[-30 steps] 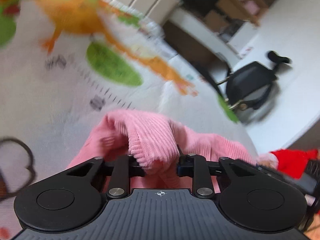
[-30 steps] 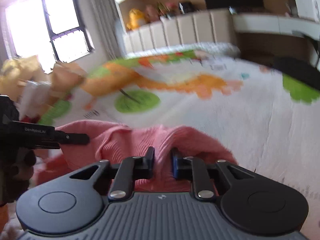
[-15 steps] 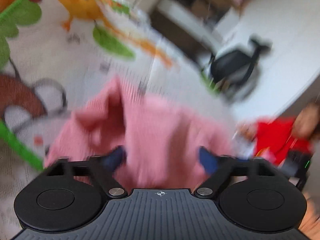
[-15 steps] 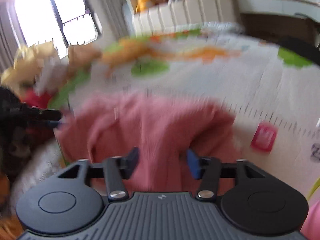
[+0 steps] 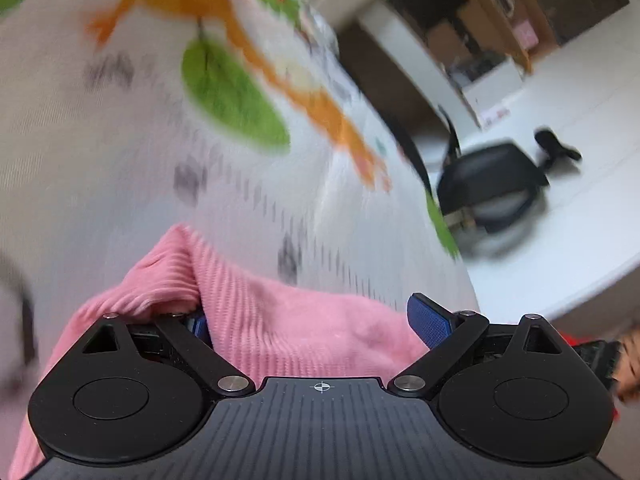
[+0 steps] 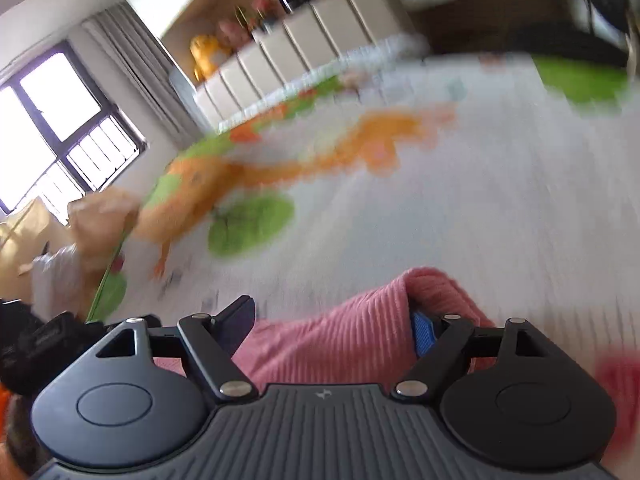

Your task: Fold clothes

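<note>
Bedroom, printed bedspread [image 5: 120,184] blurred by motion, pink ribbed garment [image 5: 304,328] bunched at its near edge.

Both tools stand wide open with nothing clamped: the left gripper [image 5: 316,320] has pink cloth lying loose between its spread fingers, and so does the right gripper [image 6: 332,324], where the garment [image 6: 360,332] humps up against the right-hand pad. The cloth runs sideways from one tool to the other, so either hand could regrip equally well.

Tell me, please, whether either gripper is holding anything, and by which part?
Nothing is held: the left gripper and right gripper are both open, their spread fingers merely straddling the pink ribbed knit garment.
</note>
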`<action>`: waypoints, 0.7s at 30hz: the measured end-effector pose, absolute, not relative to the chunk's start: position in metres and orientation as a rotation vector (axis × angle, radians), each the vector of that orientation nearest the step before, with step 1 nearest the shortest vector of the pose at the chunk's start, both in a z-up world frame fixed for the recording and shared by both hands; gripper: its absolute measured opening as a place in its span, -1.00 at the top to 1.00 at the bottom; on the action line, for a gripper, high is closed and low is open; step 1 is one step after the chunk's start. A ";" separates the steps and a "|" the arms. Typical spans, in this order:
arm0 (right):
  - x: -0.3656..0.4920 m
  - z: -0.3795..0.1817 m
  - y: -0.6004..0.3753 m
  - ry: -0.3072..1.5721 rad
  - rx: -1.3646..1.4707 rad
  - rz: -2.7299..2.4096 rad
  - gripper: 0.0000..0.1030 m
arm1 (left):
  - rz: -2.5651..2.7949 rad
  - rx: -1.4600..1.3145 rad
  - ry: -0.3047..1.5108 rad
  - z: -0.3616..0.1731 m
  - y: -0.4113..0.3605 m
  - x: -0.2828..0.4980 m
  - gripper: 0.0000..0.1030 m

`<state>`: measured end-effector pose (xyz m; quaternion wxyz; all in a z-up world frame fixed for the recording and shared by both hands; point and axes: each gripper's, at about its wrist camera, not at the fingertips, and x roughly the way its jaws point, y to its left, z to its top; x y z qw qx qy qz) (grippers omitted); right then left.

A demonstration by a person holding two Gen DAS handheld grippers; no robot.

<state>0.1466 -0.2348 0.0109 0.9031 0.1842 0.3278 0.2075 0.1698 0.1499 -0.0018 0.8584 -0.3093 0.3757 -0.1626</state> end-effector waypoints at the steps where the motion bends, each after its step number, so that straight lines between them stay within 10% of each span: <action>1: 0.159 0.018 -0.228 0.638 0.338 0.399 -0.54 | -0.310 -0.611 0.749 0.006 0.152 0.176 -0.86; 13: 0.166 0.033 -0.202 0.500 0.121 0.342 -0.79 | -0.389 -0.333 0.513 0.059 0.137 0.140 -0.92; 21: 0.150 -0.015 -0.195 0.667 -0.056 0.287 -1.00 | -0.315 -0.092 0.732 -0.012 0.101 0.133 -0.92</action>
